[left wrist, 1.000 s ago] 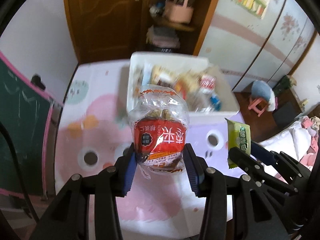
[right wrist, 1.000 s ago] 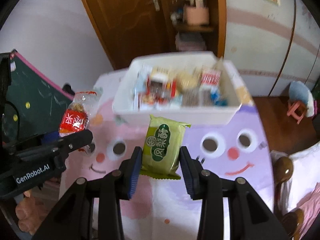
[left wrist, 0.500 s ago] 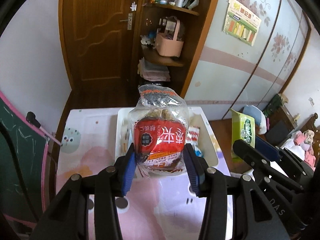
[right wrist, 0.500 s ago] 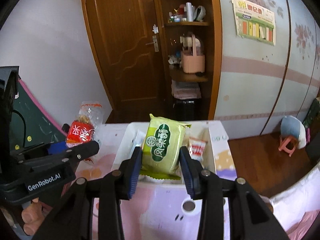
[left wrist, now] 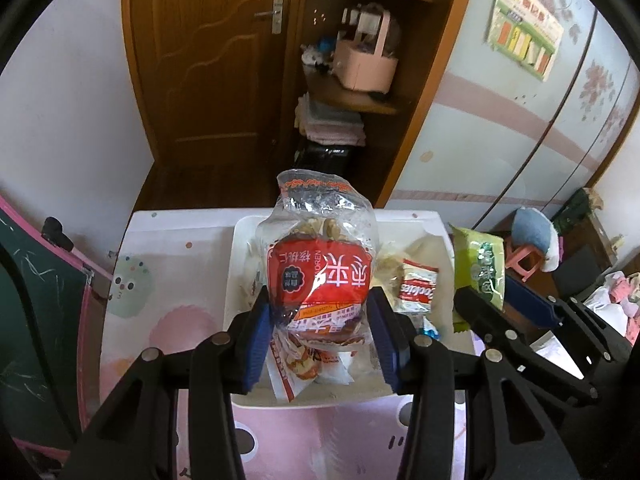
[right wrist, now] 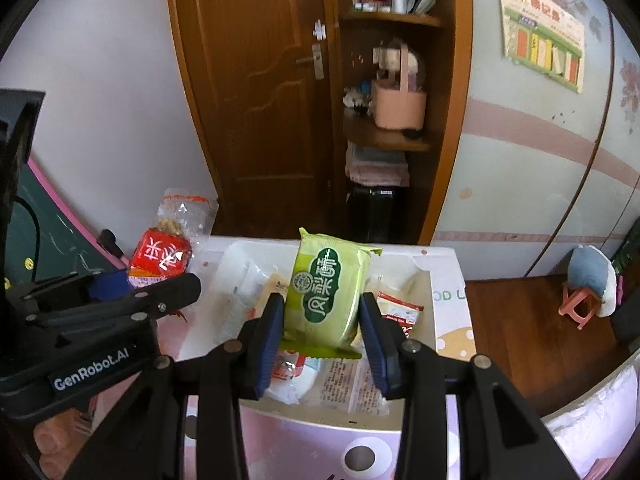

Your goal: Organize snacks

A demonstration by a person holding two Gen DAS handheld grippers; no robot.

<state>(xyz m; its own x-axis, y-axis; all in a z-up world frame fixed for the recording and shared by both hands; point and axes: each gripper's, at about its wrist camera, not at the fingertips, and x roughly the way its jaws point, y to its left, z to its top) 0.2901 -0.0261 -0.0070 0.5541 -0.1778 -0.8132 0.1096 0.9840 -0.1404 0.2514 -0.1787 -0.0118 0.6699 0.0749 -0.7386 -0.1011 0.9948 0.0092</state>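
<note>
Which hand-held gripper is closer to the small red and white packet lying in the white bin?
Right, narrowly. The packet lies just beside the right hand-held gripper, by its right finger. The left hand-held gripper hangs over the bin's left half.

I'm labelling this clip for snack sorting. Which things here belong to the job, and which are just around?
Job:
- left gripper, red walnut bag
- right gripper, green pastry pack
- white bin

Just around:
- pink basket
- chalkboard
- wall poster
- stool
</note>
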